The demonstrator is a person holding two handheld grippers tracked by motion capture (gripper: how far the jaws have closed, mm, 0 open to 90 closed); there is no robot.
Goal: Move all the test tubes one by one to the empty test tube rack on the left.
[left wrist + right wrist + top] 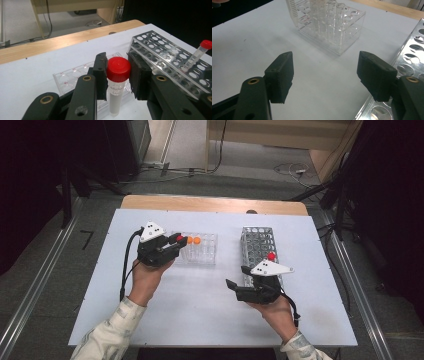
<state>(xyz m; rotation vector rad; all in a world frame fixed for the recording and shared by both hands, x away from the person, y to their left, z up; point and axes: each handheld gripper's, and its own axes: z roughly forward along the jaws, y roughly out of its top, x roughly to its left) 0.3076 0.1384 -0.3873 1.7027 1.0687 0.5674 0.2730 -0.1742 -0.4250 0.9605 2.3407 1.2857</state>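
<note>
At 10 o'clock on the desk (210, 310), left tongs (117, 72) clamp red-capped tube (116, 85); right tongs (325, 75) spread apart, nothing between, beside metal rack (260, 242).

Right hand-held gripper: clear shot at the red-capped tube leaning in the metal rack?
Probably yes. The right hand-held gripper is open and holds nothing, right beside the metal rack. The red-capped tube leans out above the rack top, cap exposed, with nothing around it. The left hand-held gripper is busy across the table.

White table (200, 310) — clear rack (200, 251) left, metal perforated rack (261, 245) right, well apart.
</note>
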